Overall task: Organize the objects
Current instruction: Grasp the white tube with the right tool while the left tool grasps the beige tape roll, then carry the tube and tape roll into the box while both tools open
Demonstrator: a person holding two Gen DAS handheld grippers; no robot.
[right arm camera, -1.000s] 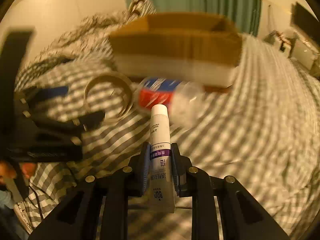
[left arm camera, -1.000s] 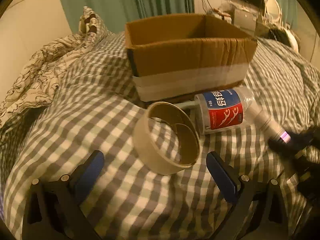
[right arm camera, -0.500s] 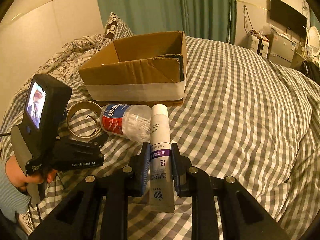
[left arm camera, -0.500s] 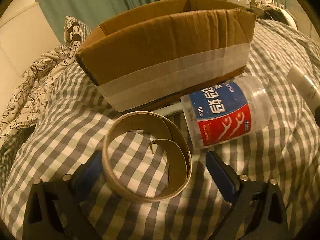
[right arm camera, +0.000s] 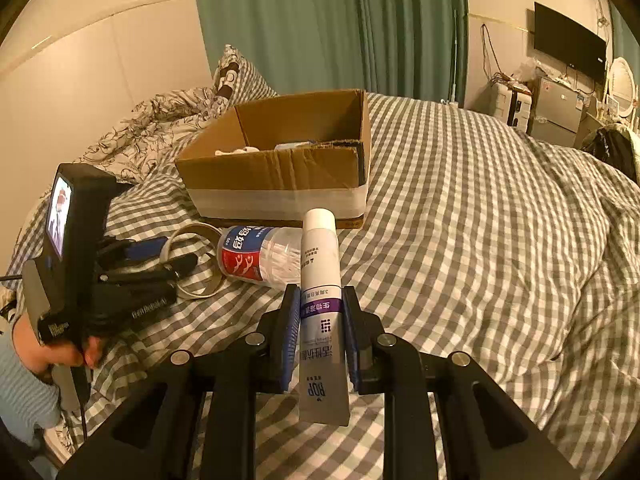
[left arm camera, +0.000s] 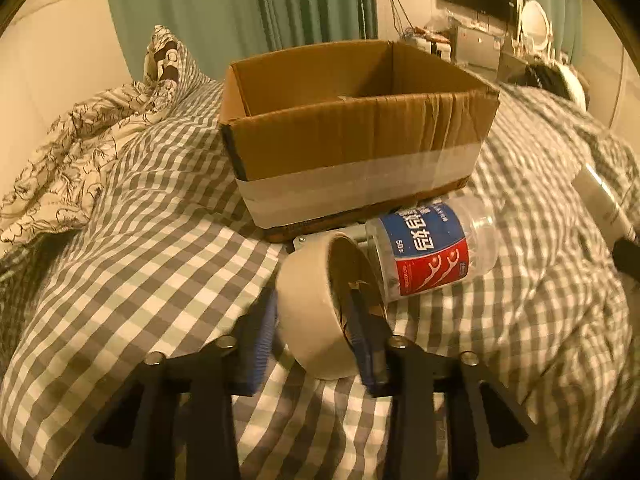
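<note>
Half a second on, my left gripper (left arm camera: pixel 316 336) has clamped onto the tape roll (left arm camera: pixel 320 312), tipping it up off the bed (left arm camera: pixel 140 264); right gripper (right arm camera: pixel 320 340) stays clamped on the tube (right arm camera: pixel 322 308); both likely go into the box (left arm camera: pixel 352 148) next.

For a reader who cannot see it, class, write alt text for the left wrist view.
The left gripper is shut on a tape roll above a checked bedspread. Behind it a floss jar lies on its side against an open cardboard box; green curtains hang beyond.
</note>
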